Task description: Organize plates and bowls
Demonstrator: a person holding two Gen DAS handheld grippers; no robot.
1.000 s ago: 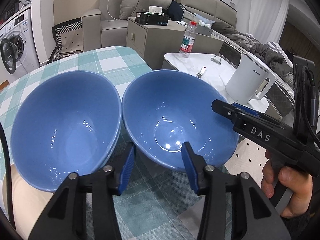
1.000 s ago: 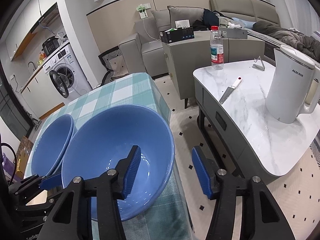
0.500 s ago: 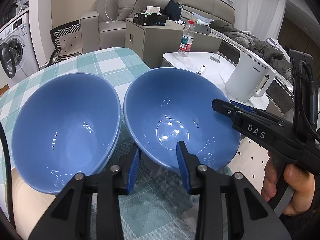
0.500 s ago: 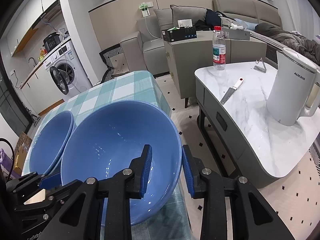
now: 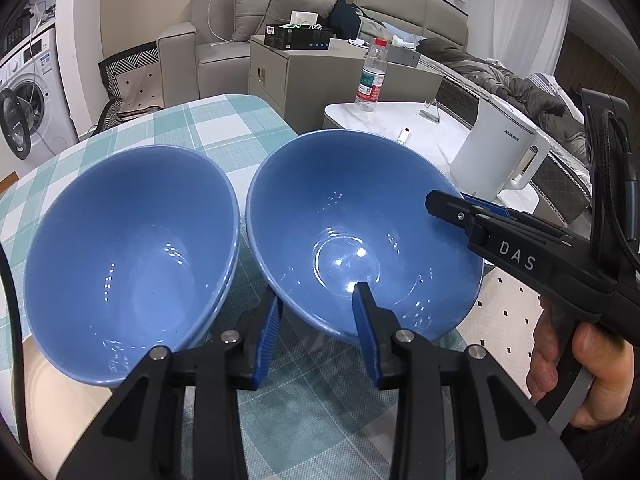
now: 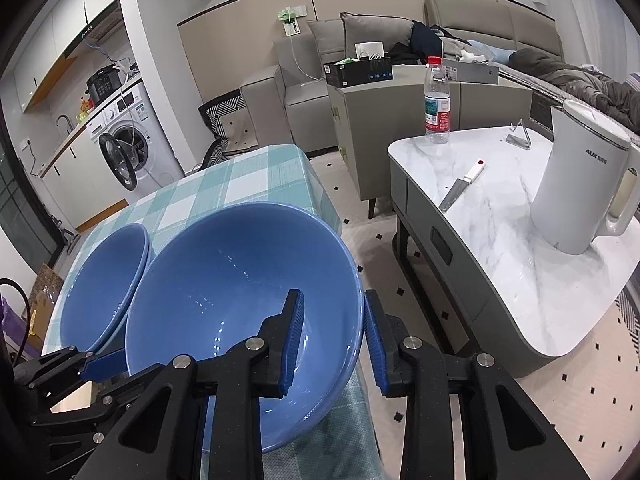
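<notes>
Two blue bowls stand side by side on a green checked tablecloth (image 5: 192,128). The right bowl (image 5: 360,232) (image 6: 240,304) sits at the table's right edge. My left gripper (image 5: 316,320) is shut on its near rim, one finger inside and one outside. My right gripper (image 6: 332,336) is shut on its right rim the same way; it shows in the left wrist view (image 5: 472,208) too. The left bowl (image 5: 128,256) (image 6: 100,288) looks like a stack of two and touches nothing but the table.
A pale plate (image 5: 52,396) lies under the left bowl's near side. To the right stands a marble side table (image 6: 520,248) with a white kettle (image 6: 580,176), a knife (image 6: 460,188) and a water bottle (image 6: 436,100). Sofa and washing machine stand behind.
Both grippers have closed from open onto the right bowl's rim. The bowl has tilted and risen slightly.
</notes>
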